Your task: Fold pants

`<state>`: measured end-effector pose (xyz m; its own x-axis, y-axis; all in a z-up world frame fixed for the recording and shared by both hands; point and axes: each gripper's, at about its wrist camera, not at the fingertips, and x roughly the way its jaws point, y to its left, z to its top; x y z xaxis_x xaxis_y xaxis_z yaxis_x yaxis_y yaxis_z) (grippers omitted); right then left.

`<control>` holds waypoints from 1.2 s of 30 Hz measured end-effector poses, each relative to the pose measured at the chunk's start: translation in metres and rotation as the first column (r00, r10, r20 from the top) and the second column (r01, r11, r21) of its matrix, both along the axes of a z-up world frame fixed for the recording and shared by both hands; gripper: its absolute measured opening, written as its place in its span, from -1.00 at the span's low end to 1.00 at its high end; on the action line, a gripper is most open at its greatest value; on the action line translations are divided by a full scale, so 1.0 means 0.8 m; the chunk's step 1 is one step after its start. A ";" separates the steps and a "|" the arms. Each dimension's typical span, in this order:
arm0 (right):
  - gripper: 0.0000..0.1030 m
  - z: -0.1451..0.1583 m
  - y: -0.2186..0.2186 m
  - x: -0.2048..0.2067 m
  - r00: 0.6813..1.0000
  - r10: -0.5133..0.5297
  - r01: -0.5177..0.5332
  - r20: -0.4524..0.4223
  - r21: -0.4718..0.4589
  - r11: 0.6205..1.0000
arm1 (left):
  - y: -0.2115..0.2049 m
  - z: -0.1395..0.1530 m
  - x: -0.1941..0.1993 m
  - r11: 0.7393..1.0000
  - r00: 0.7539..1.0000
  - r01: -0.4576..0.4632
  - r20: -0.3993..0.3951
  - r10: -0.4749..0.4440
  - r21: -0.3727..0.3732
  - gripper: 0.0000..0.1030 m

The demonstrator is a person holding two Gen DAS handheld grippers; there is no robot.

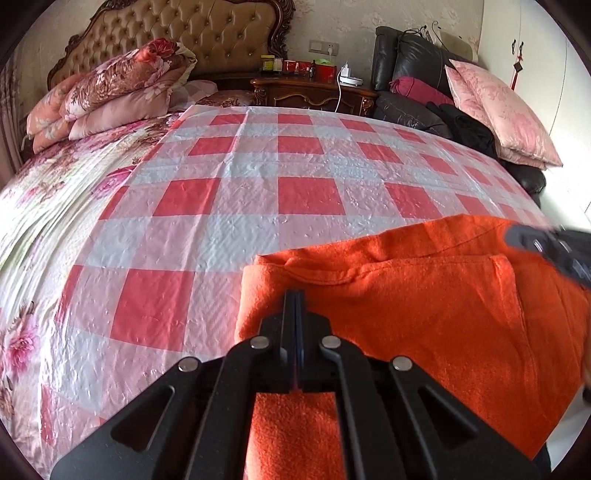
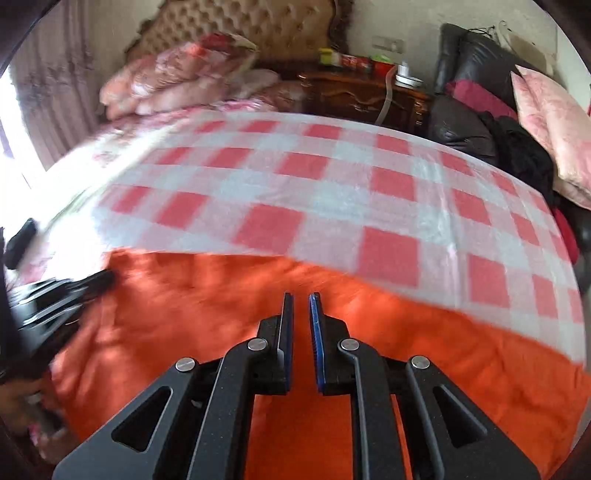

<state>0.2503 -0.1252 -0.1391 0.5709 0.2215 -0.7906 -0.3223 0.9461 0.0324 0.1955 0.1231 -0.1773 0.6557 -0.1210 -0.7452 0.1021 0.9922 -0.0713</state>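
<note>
The orange pants (image 1: 424, 302) lie folded on the red-and-white checked sheet (image 1: 258, 177) at the near edge of the bed. My left gripper (image 1: 294, 295) is shut, its tips at the pants' left folded edge; a thin line of orange cloth shows between the pads. My right gripper (image 2: 301, 299) hovers over the pants (image 2: 221, 314) with its jaws slightly apart and nothing between them. It also shows blurred at the right in the left wrist view (image 1: 546, 247). The left gripper appears at the left edge in the right wrist view (image 2: 66, 291).
Folded floral quilts (image 1: 110, 88) are stacked at the head of the bed by the tufted headboard (image 1: 177, 33). A wooden nightstand (image 1: 314, 92) with jars stands behind. A black leather sofa (image 1: 413, 74) with pink cushions (image 1: 502, 110) and dark clothes sits at the right.
</note>
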 end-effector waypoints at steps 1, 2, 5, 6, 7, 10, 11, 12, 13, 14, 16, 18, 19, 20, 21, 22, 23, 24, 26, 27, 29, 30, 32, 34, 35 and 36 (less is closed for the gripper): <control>-0.73 0.001 0.009 -0.014 0.999 0.034 -0.034 -0.001 0.001 0.999 | 0.001 0.000 0.000 1.000 1.000 0.000 0.000 0.000 -0.007 -0.97; -0.73 -0.003 0.016 -0.023 0.999 0.050 -0.050 -0.009 -0.008 0.999 | 0.003 0.000 0.000 1.000 1.000 0.001 -0.002 -0.001 -0.021 -0.97; -0.73 -0.031 0.030 -0.033 0.996 0.050 -0.055 -0.079 -0.062 0.997 | 0.013 0.005 -0.008 0.997 1.000 0.009 0.003 -0.009 -0.077 -0.97; -0.73 -0.035 0.030 -0.035 0.996 0.048 -0.054 -0.077 -0.070 0.996 | 0.015 0.011 -0.019 0.997 1.000 0.011 0.017 -0.010 -0.079 -0.96; -0.73 -0.034 0.031 -0.039 0.997 0.058 -0.063 -0.057 -0.082 0.995 | 0.016 0.016 -0.029 0.997 0.999 0.016 0.031 -0.014 -0.072 -0.96; -0.73 -0.033 0.035 -0.044 0.997 0.067 -0.072 -0.050 -0.103 0.992 | 0.013 0.025 -0.087 0.997 0.996 0.062 0.073 -0.058 -0.051 -0.96; -0.73 -0.033 0.036 -0.046 0.997 0.068 -0.072 -0.044 -0.111 0.991 | 0.012 0.025 -0.102 0.996 0.994 0.071 0.082 -0.067 -0.052 -0.96; -0.73 -0.034 0.037 -0.048 0.997 0.068 -0.072 -0.037 -0.118 0.990 | 0.010 0.022 -0.124 0.995 0.993 0.085 0.091 -0.080 -0.056 -0.96; -0.73 -0.035 0.039 -0.050 0.997 0.067 -0.070 -0.028 -0.124 0.990 | 0.009 0.016 -0.143 0.994 0.992 0.094 0.091 -0.089 -0.051 -0.96; -0.72 -0.035 0.040 -0.053 0.998 0.066 -0.068 -0.021 -0.128 0.989 | 0.006 0.006 -0.161 0.995 0.992 0.096 0.081 -0.093 -0.031 -0.96; -0.72 -0.037 0.041 -0.055 0.998 0.065 -0.066 -0.007 -0.138 0.988 | 0.009 -0.009 -0.189 0.996 0.991 0.085 0.104 -0.083 -0.011 -0.96; -0.72 -0.039 0.041 -0.052 0.998 0.059 -0.060 -0.005 -0.141 0.988 | 0.018 -0.011 -0.201 0.996 0.991 0.069 0.116 -0.062 -0.053 -0.96; -0.72 -0.039 0.041 -0.050 0.999 0.052 -0.053 -0.011 -0.141 0.989 | 0.020 -0.011 -0.201 0.996 0.991 0.068 0.115 -0.061 -0.060 -0.96; -0.72 -0.037 0.040 -0.047 0.999 0.032 -0.035 -0.026 -0.129 0.991 | 0.021 -0.009 -0.200 0.996 0.991 0.068 0.117 -0.060 -0.064 -0.91; -0.71 -0.033 0.039 -0.050 0.999 0.019 -0.023 -0.040 -0.104 0.994 | 0.024 -0.007 -0.201 0.995 0.992 0.060 0.117 -0.051 -0.081 -0.83; -0.71 -0.028 0.039 -0.055 0.999 0.019 -0.022 -0.038 -0.079 0.997 | 0.028 -0.004 -0.203 0.992 0.992 0.057 0.121 -0.044 -0.112 -0.55; -0.71 -0.020 0.043 -0.067 0.999 0.027 -0.028 -0.018 -0.074 0.997 | 0.034 -0.001 -0.207 0.987 0.991 0.048 0.131 -0.028 -0.153 -0.18; -0.71 -0.016 0.046 -0.075 0.999 0.032 -0.032 -0.005 -0.084 0.996 | 0.042 0.003 -0.212 0.981 0.990 0.029 0.144 0.000 -0.194 -0.04; -0.71 -0.012 0.055 -0.096 0.999 0.040 -0.040 0.001 -0.094 0.995 | 0.051 0.003 -0.217 0.971 0.991 0.003 0.129 0.029 -0.240 0.00; -0.71 -0.014 0.057 -0.102 0.999 0.036 -0.037 -0.011 -0.091 0.995 | 0.052 0.003 -0.218 0.970 0.992 -0.009 0.118 0.039 -0.243 -0.02; -0.71 -0.023 0.061 -0.114 0.999 0.024 -0.028 -0.035 -0.111 0.993 | 0.060 -0.001 -0.219 0.959 0.994 -0.027 0.093 0.055 -0.283 -0.03; -0.71 -0.029 0.062 -0.119 0.999 0.019 -0.025 -0.044 -0.124 0.992 | 0.063 -0.003 -0.220 0.952 0.995 -0.033 0.079 0.060 -0.305 -0.03; -0.70 -0.039 0.061 -0.124 0.998 0.008 -0.017 -0.061 -0.136 0.991 | 0.067 -0.006 -0.224 0.942 0.996 -0.038 0.064 0.063 -0.335 -0.03; -0.70 -0.042 0.060 -0.127 0.999 0.010 -0.016 -0.045 -0.140 0.990 | 0.067 -0.007 -0.227 0.933 0.997 -0.034 0.057 0.058 -0.359 -0.04; -0.70 -0.042 0.062 -0.129 0.999 0.014 -0.020 -0.041 -0.154 0.988 | 0.067 -0.007 -0.226 0.926 0.997 -0.032 0.051 0.055 -0.377 -0.04; -0.70 -0.042 0.063 -0.129 0.999 0.015 -0.021 -0.039 -0.160 0.987 | 0.067 -0.008 -0.225 0.914 0.998 -0.030 0.040 0.051 -0.404 -0.06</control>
